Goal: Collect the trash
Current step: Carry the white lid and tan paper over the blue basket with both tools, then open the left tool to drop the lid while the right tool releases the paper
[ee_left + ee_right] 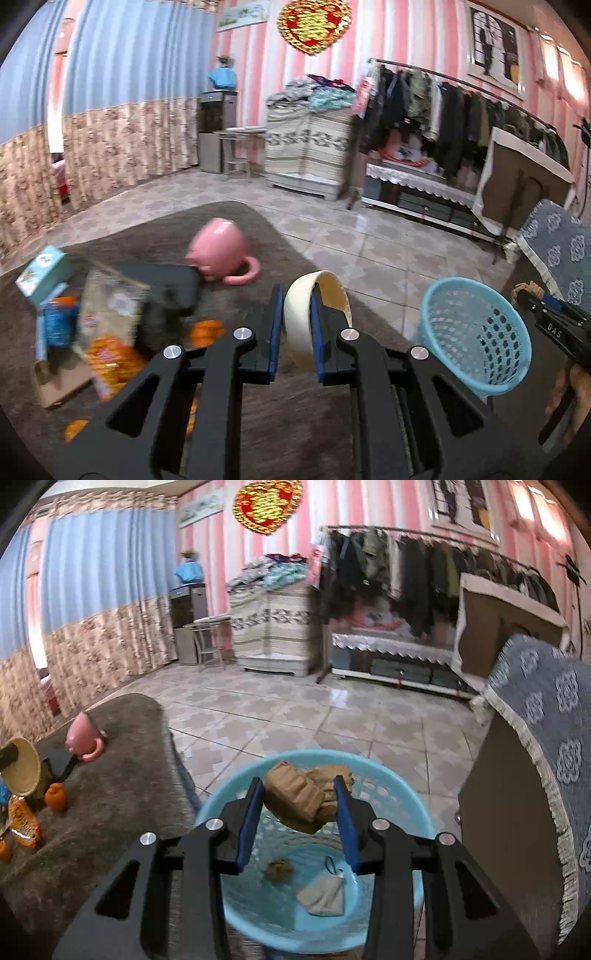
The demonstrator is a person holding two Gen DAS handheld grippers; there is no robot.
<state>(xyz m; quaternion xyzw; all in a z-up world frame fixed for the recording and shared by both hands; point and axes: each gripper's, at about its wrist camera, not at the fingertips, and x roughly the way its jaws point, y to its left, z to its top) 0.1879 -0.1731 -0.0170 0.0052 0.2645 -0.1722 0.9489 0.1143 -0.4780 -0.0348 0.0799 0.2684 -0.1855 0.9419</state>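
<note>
Two crumpled brown paper wads (306, 799) sit pinched above the basket (413, 812).

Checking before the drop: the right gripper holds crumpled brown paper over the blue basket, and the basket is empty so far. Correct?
Not quite. The right gripper does hold the crumpled brown paper over the blue basket, but the basket is not empty: the right wrist view shows a small brown scrap and a grey pouch already on its bottom.
</note>
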